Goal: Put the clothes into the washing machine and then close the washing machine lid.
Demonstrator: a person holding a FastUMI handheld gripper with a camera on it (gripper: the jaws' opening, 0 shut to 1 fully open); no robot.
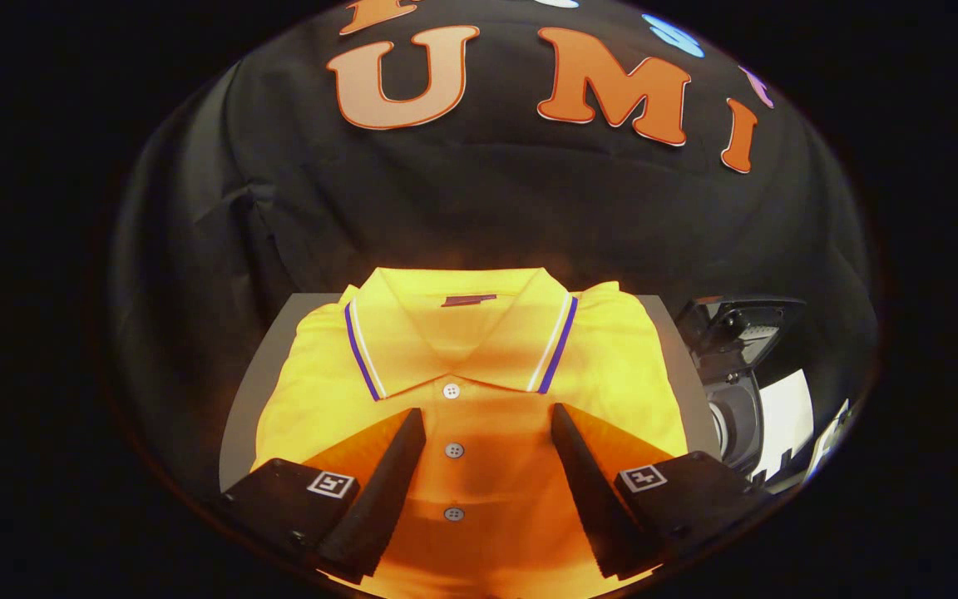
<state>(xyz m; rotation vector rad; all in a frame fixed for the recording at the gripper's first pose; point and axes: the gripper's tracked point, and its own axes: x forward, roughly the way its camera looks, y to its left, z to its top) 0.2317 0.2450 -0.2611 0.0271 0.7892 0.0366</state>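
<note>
My tongs [487,416] are spread wide, both fingers [392,474] hanging over the shirt [479,374] with nothing pinched between them. The shirt is one folded yellow polo, lying flat on a grey table [250,399]. Its placket runs straight up the gap between my fingers, and I count three buttons [453,450] on it: two between the fingers, one just ahead of the tips under the collar [462,333]. The collar has striped edging on both wings.

The shirt covers most of the table; a bare grey strip shows along its left side and a narrower one on the right. The far table edge sits close to the booth's dark wall. Off the right edge stands one washer [741,366], its lid up and the drum mouth open toward the table, near the shirt's right shoulder.
</note>
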